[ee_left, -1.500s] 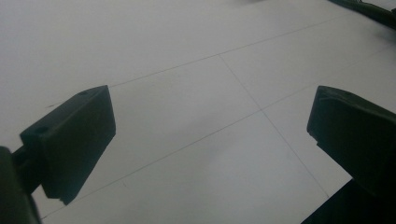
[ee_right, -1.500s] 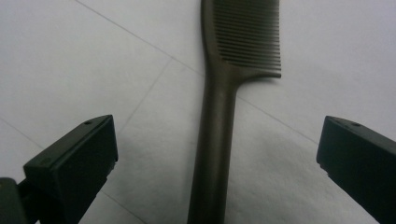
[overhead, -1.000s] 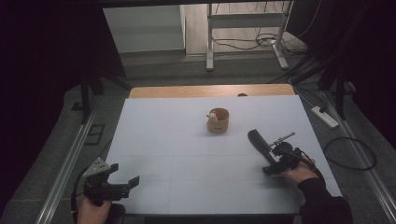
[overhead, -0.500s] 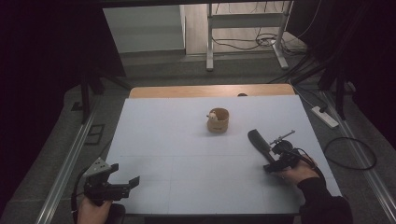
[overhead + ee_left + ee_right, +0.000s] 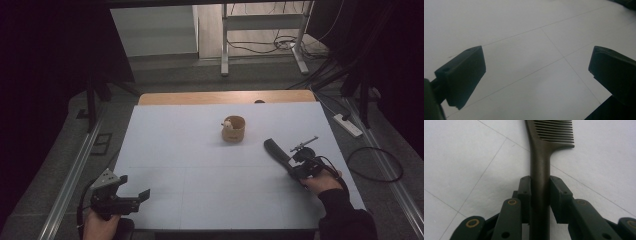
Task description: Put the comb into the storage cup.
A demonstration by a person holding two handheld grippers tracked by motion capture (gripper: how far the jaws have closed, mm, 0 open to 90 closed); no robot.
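Observation:
A dark comb [image 5: 541, 157] lies on the white table [image 5: 175, 150] at the right, teeth away from the person. My right gripper [image 5: 540, 182] is shut on its handle; the jaws have just been closing, and both pads press its sides. From above, the comb [image 5: 274, 150] slants up-left out of the right gripper [image 5: 291, 166]. A small round wooden cup [image 5: 233, 129] with a pale thing [image 5: 227, 124] in it stands mid-table, apart from the comb. At the near left corner my left gripper [image 5: 134, 186] is open, and between its jaws [image 5: 536, 65] is bare table.
The table's far edge is a wooden strip [image 5: 225, 96]. A power strip [image 5: 347, 125] and cables lie on the floor to the right. Metal frame legs [image 5: 225, 50] stand behind the table. A floor rail [image 5: 75, 170] runs along the left side.
The right gripper's jaws have drawn in onto the comb's handle. The comb, the cup and the left gripper stay where they were.

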